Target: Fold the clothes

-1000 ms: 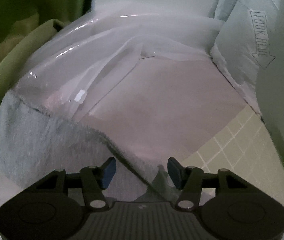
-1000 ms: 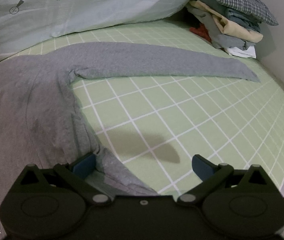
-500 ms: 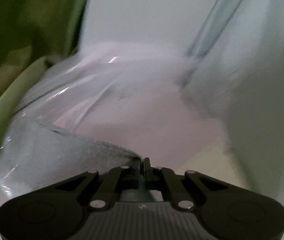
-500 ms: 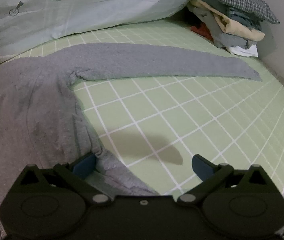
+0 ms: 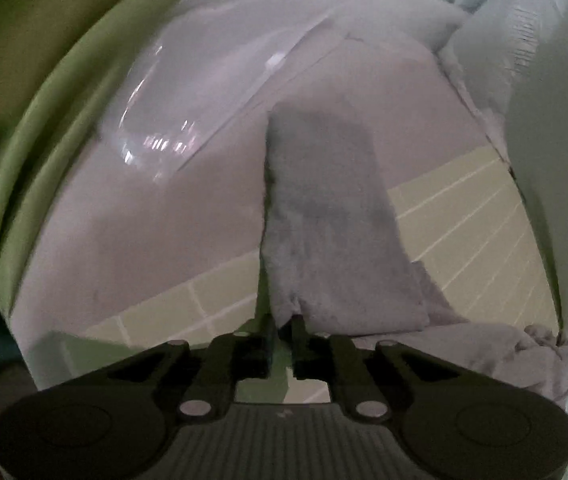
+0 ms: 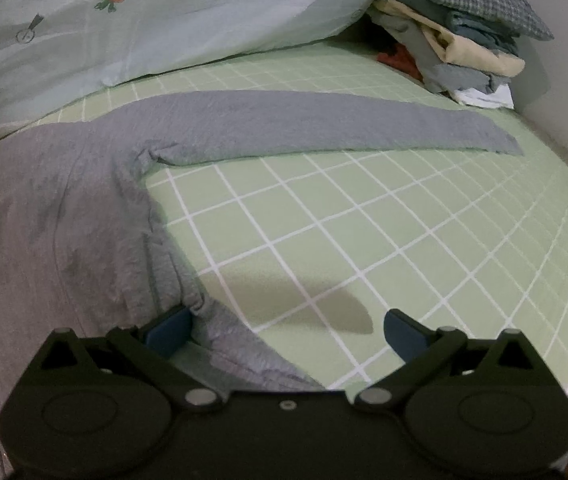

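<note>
A grey zip-up top (image 6: 56, 208) lies flat on the green checked sheet (image 6: 403, 220), one long sleeve (image 6: 323, 124) stretched out to the right. In the left wrist view my left gripper (image 5: 282, 332) pinches the end of the other grey sleeve (image 5: 331, 220), which runs away from the fingertips over the bedding. Its jaws are just opening a little, with the cloth still caught between them. My right gripper (image 6: 287, 328) stands open low over the top's bottom corner. Its left pad (image 6: 168, 330) touches the hem; its right pad (image 6: 403, 334) is over bare sheet.
A pale quilt with a carrot print (image 6: 164, 12) lies along the back. A stack of folded clothes (image 6: 455, 40) sits in the far right corner by the wall. A clear plastic-wrapped bundle (image 5: 204, 100) and green cloth (image 5: 44, 80) lie by the left gripper.
My left gripper went from open to shut on the sleeve end and carried it sideways, so the sleeve now stretches out ahead of it. The right gripper has stayed put.
</note>
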